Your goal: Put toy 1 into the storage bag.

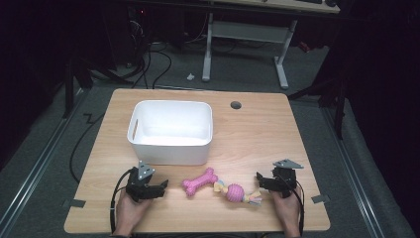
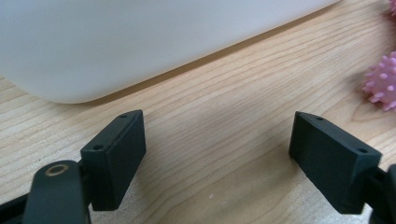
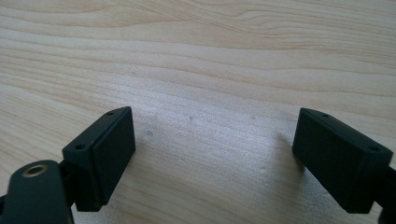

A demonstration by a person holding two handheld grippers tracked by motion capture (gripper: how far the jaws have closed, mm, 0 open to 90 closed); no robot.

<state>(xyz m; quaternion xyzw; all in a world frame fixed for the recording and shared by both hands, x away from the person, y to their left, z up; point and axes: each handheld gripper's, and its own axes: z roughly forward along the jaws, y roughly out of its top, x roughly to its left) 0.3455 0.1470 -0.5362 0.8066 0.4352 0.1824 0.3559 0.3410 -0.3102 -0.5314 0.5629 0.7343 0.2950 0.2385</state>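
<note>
in the lower centre of the high view, a pink spiky rubber bone-shaped dog toy (image 1: 199,181) lies on the light wooden table (image 1: 257,134), joined at its right end to a pink knobbly ball with a pale knotted rope tail (image 1: 238,194). we hold our left gripper (image 1: 159,189) at the lower left of that frame, just beside the bone's left end and apart from it. our right gripper (image 1: 262,181) sits at the lower right, near the rope tail and not touching it.

above the bone, left of centre, stands a white rectangular plastic bin with a slot handle (image 1: 171,131), its front wall near the left gripper.

in the left gripper view, the 2 black jaws stand wide apart with bare wood between them; the bin's white wall (image 2: 140,42) crosses the top of the frame and a pink spiked knob of the bone (image 2: 382,81) peeks in at the right edge. in the right gripper view, the jaws are spread wide too, over plain wood grain (image 3: 210,93), gripping nothing.
</note>
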